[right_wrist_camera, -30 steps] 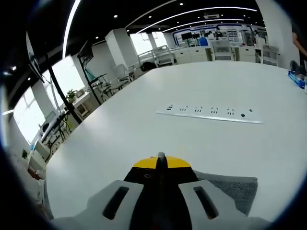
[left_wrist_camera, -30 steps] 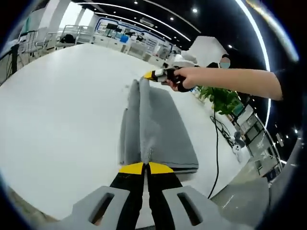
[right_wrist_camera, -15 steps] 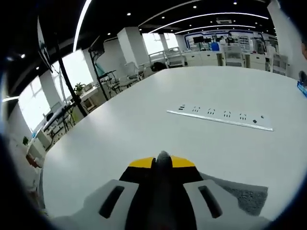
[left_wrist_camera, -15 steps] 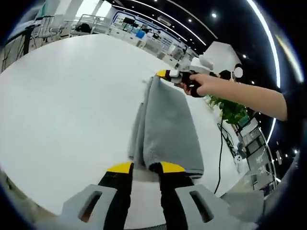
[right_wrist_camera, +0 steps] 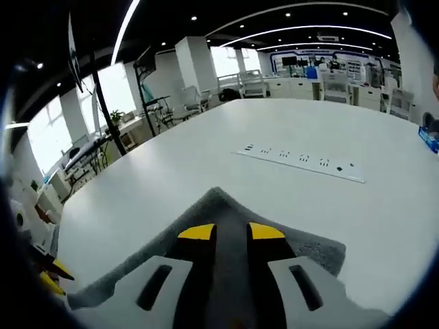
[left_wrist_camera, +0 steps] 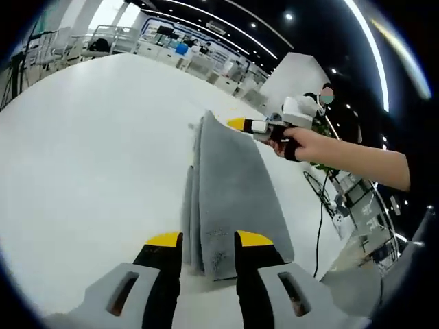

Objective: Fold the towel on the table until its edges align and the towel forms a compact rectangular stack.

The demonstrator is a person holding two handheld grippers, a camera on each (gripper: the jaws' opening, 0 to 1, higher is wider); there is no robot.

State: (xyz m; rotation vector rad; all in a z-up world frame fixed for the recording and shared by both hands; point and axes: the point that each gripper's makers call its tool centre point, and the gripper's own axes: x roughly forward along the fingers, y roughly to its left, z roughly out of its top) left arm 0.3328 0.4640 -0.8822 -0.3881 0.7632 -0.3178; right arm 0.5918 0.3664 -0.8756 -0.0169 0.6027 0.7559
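The grey towel lies on the white table as a long folded strip running away from me. My left gripper stands open at its near end, with the towel's edge lying between the yellow fingertips. At the far end a hand holds my right gripper against the towel's far corner. In the right gripper view the right gripper has its jaws apart, and the towel lies between and ahead of them, rising to a point.
A white power strip lies on the table beyond the towel. A black cable and a green plant are past the table's right edge. Desks and chairs stand far behind.
The left jaws have spread wider and the towel's near end has dropped flat between them. The right jaws, shut on the towel before, now stand apart with the cloth loose between them.
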